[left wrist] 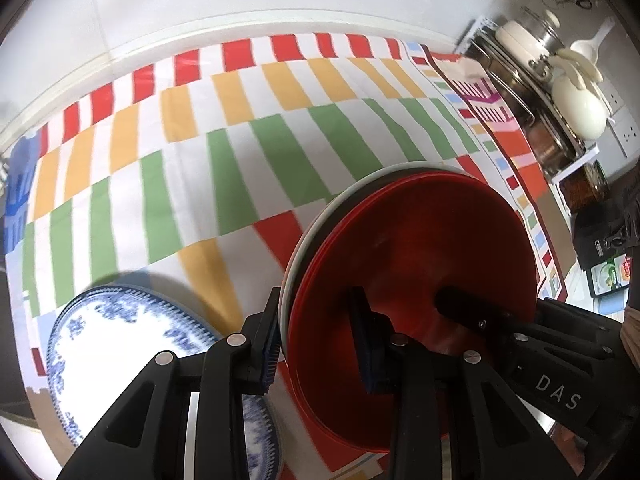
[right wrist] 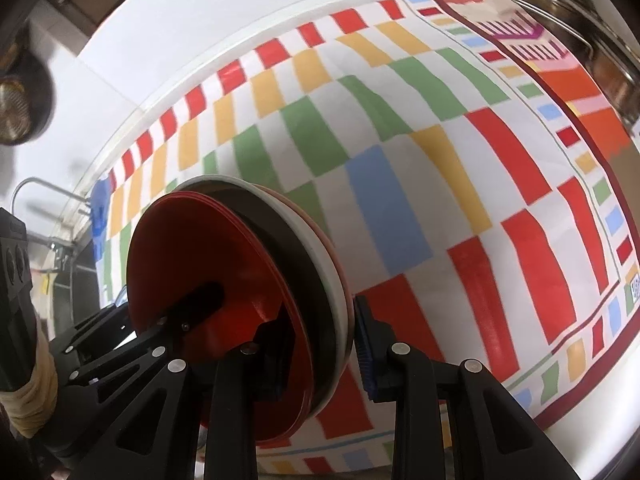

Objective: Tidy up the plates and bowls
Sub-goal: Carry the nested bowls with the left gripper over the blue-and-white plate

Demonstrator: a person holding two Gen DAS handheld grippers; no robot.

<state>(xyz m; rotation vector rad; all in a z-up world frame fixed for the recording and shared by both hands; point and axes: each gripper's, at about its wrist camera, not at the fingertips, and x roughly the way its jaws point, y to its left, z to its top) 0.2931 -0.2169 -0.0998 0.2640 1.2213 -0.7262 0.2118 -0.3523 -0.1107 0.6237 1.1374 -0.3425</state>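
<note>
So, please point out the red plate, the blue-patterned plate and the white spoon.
red plate (left wrist: 424, 240): left wrist view, on its upper inner face.
blue-patterned plate (left wrist: 120, 344): left wrist view, on its white centre.
white spoon (left wrist: 588, 46): left wrist view, on its bowl.

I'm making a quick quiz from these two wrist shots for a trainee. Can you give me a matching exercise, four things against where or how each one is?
Things:
1. stack of plates
2. blue-and-white plate
3. striped tablecloth
4. steel pots

States:
a. lies flat on the cloth, ungripped
b. stand in a rack beyond the cloth's far right edge
c. covers the table
d. gripped on edge by the left tongs and the right tongs

Pairs: 1-d, 2-a, 3-c, 4-b
</note>
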